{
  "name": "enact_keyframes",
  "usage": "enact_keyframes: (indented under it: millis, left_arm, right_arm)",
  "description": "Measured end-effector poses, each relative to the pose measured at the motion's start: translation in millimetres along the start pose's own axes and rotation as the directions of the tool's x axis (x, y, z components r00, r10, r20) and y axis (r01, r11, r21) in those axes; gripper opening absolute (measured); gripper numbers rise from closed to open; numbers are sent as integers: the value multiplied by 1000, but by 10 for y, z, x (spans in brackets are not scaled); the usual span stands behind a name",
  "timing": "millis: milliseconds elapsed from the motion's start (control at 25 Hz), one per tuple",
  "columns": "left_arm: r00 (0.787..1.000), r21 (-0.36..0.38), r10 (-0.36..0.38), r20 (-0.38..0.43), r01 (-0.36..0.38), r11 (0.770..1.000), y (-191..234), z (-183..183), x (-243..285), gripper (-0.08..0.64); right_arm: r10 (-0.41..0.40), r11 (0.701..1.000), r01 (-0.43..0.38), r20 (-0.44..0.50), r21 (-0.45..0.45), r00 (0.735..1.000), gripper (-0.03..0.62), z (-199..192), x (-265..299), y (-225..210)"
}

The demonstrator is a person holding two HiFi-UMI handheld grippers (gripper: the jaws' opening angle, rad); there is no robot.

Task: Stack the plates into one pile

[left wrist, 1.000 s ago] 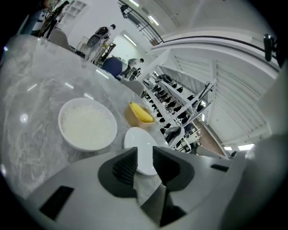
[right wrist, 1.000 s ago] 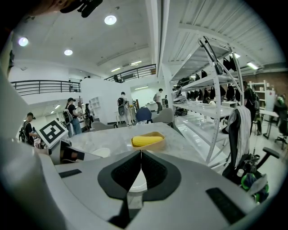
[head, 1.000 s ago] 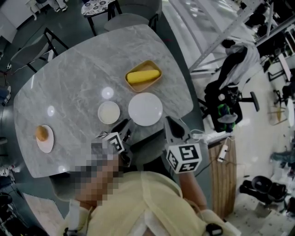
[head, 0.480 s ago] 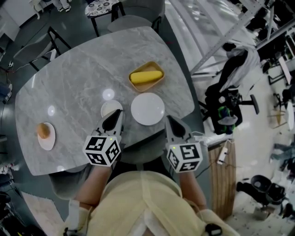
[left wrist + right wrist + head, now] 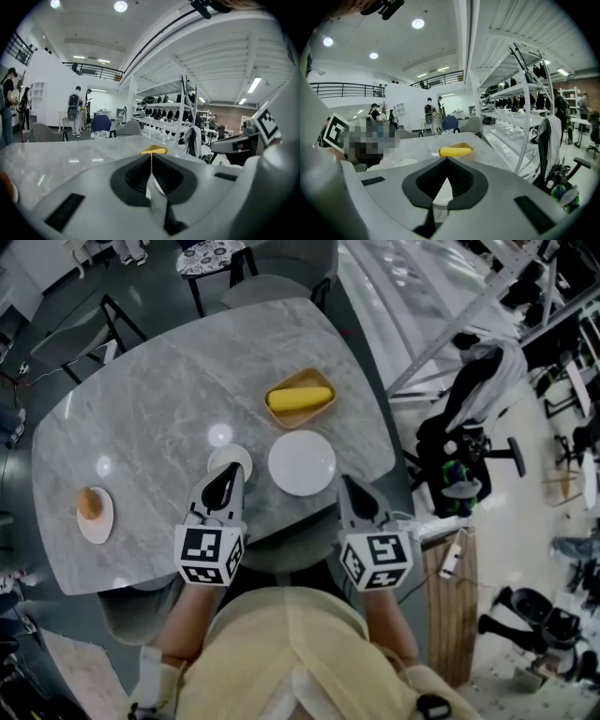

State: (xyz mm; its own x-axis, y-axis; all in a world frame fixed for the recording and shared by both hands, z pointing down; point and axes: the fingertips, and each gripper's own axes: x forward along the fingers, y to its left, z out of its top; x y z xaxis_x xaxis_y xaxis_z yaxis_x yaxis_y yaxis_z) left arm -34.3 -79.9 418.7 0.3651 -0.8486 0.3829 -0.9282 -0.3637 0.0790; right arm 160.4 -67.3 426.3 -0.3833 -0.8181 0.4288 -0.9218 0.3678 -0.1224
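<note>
On the grey marble table (image 5: 150, 409), a large white plate (image 5: 302, 463) lies near the front edge. A small white plate (image 5: 231, 457) lies just left of it, its near part hidden by my left gripper (image 5: 225, 476). That gripper's jaws have just been closing and now meet with nothing between them (image 5: 151, 157). My right gripper (image 5: 349, 486) hovers at the table edge, below and right of the large plate, its jaws together and empty (image 5: 447, 159). A tan dish holding a yellow item (image 5: 298, 397) sits behind the large plate.
A small plate with a brown bun (image 5: 92, 516) lies near the table's left edge. A grey chair (image 5: 281, 554) is tucked in under the near edge between my grippers. A wooden stand (image 5: 452, 589) and an office chair draped with clothes (image 5: 469, 418) stand to the right.
The left gripper came up from the table's near edge, rolled upright and moved forward over the small plate, and its jaws closed. The right gripper stayed put.
</note>
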Motion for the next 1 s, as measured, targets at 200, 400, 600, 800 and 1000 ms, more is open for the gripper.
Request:
enact_keyframes:
  millis: [200, 400, 600, 800, 1000]
  left_arm:
    - [1000, -7, 14, -20, -14, 1000, 72, -31, -29, 9]
    - [999, -16, 26, -40, -27, 1000, 150, -74, -78, 9]
    - [999, -22, 20, -47, -21, 1000, 180, -88, -102, 9]
    - [999, -28, 9, -45, -10, 1000, 234, -60, -108, 9]
    - [999, -23, -1, -40, 0, 1000, 241, -74, -103, 9]
  right_arm:
    - [12, 1000, -12, -10, -14, 1000, 2, 19, 30, 19]
    - [23, 1000, -23, -9, -11, 1000, 2, 45, 59, 39]
    - [34, 999, -34, -16, -15, 999, 2, 86, 99, 67]
    - [49, 998, -50, -24, -31, 999, 2, 142, 150, 143]
    - [61, 997, -62, -29, -46, 998, 2, 154, 192, 170]
